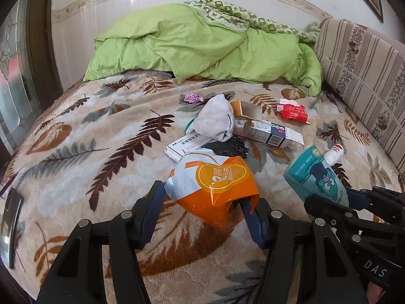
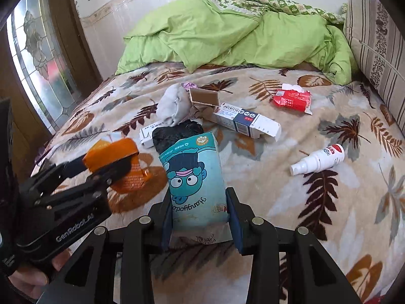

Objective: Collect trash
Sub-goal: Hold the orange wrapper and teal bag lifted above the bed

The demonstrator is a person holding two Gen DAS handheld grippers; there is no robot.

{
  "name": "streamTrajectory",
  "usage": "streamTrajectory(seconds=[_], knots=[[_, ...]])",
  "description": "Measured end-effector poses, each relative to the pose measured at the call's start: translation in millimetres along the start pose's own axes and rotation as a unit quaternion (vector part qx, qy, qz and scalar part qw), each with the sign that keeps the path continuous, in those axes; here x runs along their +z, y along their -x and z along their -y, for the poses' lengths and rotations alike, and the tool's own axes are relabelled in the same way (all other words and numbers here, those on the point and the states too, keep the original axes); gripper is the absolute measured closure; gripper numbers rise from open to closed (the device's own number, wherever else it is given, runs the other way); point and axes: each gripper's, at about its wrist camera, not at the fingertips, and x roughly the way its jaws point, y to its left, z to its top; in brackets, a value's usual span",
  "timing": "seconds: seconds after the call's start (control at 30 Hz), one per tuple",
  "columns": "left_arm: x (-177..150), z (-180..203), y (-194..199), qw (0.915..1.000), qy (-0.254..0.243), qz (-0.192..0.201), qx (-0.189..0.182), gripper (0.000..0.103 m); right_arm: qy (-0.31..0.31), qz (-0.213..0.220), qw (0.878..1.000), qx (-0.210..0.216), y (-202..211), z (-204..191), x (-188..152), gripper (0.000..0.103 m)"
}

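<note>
Trash lies scattered on a leaf-patterned blanket (image 2: 291,197). My left gripper (image 1: 202,195) is shut on a crumpled orange and white bag (image 1: 215,179), held just above the blanket; the right wrist view shows that bag (image 2: 119,157) at the left. A teal tissue pack (image 2: 195,167) with a cartoon face sits between the pads of my right gripper (image 2: 199,197), which press on both its sides. The same pack (image 1: 316,174) appears at the right in the left wrist view.
Beyond lie a black bag (image 2: 177,134), grey sock (image 2: 173,103), blue and white carton (image 2: 248,124), red packet (image 2: 291,100), white spray bottle (image 2: 319,160) and purple wrapper (image 1: 193,98). A phone (image 1: 10,225) rests at the left edge. A green duvet (image 2: 227,33) is bunched at the back.
</note>
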Motion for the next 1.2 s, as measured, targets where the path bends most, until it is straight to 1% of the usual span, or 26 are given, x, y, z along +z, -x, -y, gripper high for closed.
streamTrajectory(seconds=[0.3,0.83,1.2], knots=[[-1.2,5.1,0.7,0.9998,-0.011,0.004,0.014,0.044,-0.038,-0.003,0.999,-0.008,-1.5,14.8,-0.8,0.062],[-0.4,5.6,2.2,0.9996,-0.018,0.007,0.020,0.044,-0.039,0.005,0.999,-0.003,0.7,15.4,-0.4,0.061],[1.4,-3.7,0.2,0.9994,0.003,0.004,0.034,0.044,-0.036,0.008,0.999,0.001,1.1,13.7,-0.4,0.061]])
